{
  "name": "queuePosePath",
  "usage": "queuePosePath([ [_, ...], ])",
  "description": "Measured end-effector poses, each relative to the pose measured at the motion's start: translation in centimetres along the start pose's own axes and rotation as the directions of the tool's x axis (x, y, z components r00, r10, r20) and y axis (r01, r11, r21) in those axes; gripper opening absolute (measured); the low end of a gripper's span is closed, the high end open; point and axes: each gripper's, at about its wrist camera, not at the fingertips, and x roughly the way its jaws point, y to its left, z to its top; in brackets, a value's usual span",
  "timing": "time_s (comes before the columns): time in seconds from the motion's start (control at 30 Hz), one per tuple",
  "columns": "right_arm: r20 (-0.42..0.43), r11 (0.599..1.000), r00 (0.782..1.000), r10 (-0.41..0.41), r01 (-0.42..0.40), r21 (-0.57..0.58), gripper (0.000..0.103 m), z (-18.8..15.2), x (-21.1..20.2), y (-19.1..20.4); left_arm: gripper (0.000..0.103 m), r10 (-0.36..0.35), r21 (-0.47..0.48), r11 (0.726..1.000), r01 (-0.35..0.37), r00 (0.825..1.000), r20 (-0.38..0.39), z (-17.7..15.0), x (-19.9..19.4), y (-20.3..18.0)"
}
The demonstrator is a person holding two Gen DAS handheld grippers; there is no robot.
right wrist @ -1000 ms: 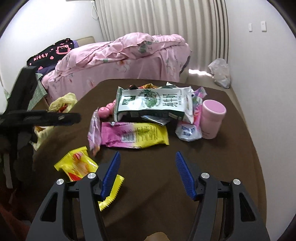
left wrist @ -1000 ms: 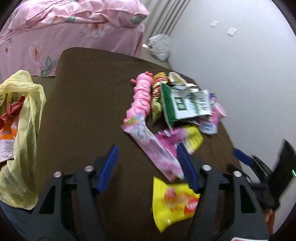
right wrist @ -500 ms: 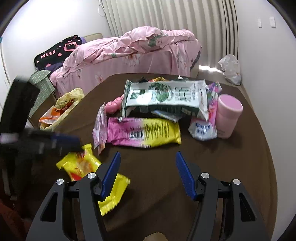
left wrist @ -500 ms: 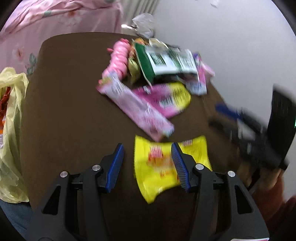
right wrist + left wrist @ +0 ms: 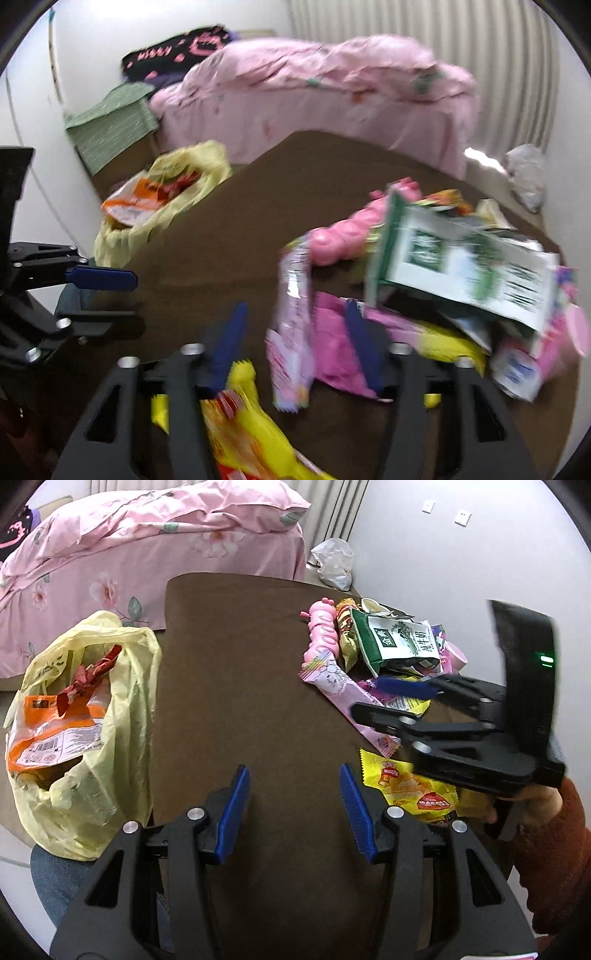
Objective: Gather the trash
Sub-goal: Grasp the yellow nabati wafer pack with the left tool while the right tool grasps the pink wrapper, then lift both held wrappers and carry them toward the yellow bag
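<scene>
Snack trash lies heaped on the brown table [image 5: 240, 657]: a pale pink wrapper [image 5: 343, 686], a yellow packet [image 5: 406, 786], a green-and-white carton pack [image 5: 399, 642] and a pink caterpillar-shaped piece [image 5: 321, 635]. My right gripper [image 5: 365, 698] reaches in from the right with its jaws closing. In the blurred right wrist view the pale pink wrapper [image 5: 291, 350] lies between them, and the pads show no contact with it. My left gripper [image 5: 295, 808] hovers over bare table left of the yellow packet, jaws closing with nothing between them. A yellow plastic bag [image 5: 85, 720] hangs open at the table's left edge.
The bag holds an orange packet [image 5: 55, 731] and a red wrapper. A pink-covered bed [image 5: 147, 535] stands behind the table and a white wall runs along the right. A clear plastic bag [image 5: 334, 565] lies on the floor by the wall. A red sleeve [image 5: 550, 842] holds the right gripper.
My left gripper has shifted left off the yellow packet, which sat between its jaws half a second ago. My right gripper has swung left, from open table to over the pale pink wrapper.
</scene>
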Motion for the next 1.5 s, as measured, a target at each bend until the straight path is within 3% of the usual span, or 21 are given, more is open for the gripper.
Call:
queuePosePath([
  [0.1, 0.006, 1.000, 1.000, 0.006, -0.006, 0.006, 0.007, -0.1, -0.3, 0.0, 0.048, -0.003, -0.004, 1.000, 0.003, 1.000, 0.000, 0.3, 0.1, 0.2],
  [0.27, 0.103, 0.995, 0.994, -0.028, 0.017, 0.101, 0.006, -1.6, -5.2, -2.0, 0.048, -0.045, 0.010, 0.999, 0.045, 0.999, 0.003, 0.5, 0.4, -0.5],
  [0.37, 0.139, 0.980, 0.986, -0.096, 0.069, 0.184, 0.006, -3.7, -8.4, -4.4, 0.048, -0.119, 0.075, 0.990, 0.120, 0.993, -0.014, 0.8, 1.0, -2.1],
  [0.43, 0.127, 0.964, 0.978, -0.168, 0.136, 0.226, 0.006, -5.4, -9.8, -5.9, 0.048, -0.196, 0.145, 0.969, 0.200, 0.980, -0.045, 1.4, 1.9, -4.0],
  [0.57, 0.062, 0.928, 0.979, -0.193, 0.161, 0.336, 0.006, -9.3, -10.9, -8.4, 0.048, -0.225, 0.271, 0.933, 0.236, 0.972, -0.071, 2.3, 3.9, -6.9],
  [0.7, 0.006, 0.909, 0.972, -0.237, 0.220, 0.353, 0.006, -12.1, -10.8, -8.8, 0.048, -0.220, 0.249, 0.935, 0.253, 0.964, -0.152, 2.5, 5.9, -7.1],
  [0.93, -0.005, 0.903, 0.962, -0.272, 0.256, 0.344, 0.006, -13.8, -10.2, -8.3, 0.048, -0.234, 0.258, 0.920, 0.296, 0.941, -0.243, -1.4, 3.2, -5.9],
  [1.03, 0.001, 0.906, 0.963, -0.271, 0.255, 0.337, 0.006, -13.6, -9.9, -7.9, 0.048, -0.208, 0.303, 0.912, 0.278, 0.947, -0.245, -2.9, 2.5, -6.6],
  [1.23, 0.006, 0.907, 0.962, -0.273, 0.255, 0.336, 0.006, -13.9, -10.1, -7.2, 0.046, -0.148, 0.281, 0.938, 0.204, 0.966, -0.210, -2.6, 3.2, -7.8],
  [1.4, 0.020, 0.904, 0.971, -0.237, 0.213, 0.370, 0.006, -14.4, -10.6, -7.5, 0.027, -0.091, 0.286, 0.948, 0.137, 0.981, -0.169, -2.1, 4.3, -8.7],
  [1.5, 0.029, 0.902, 0.976, -0.217, 0.189, 0.389, 0.012, -14.8, -10.7, -7.5, 0.021, -0.116, 0.255, 0.954, 0.156, 0.979, -0.165, -2.2, 4.1, -8.1],
])
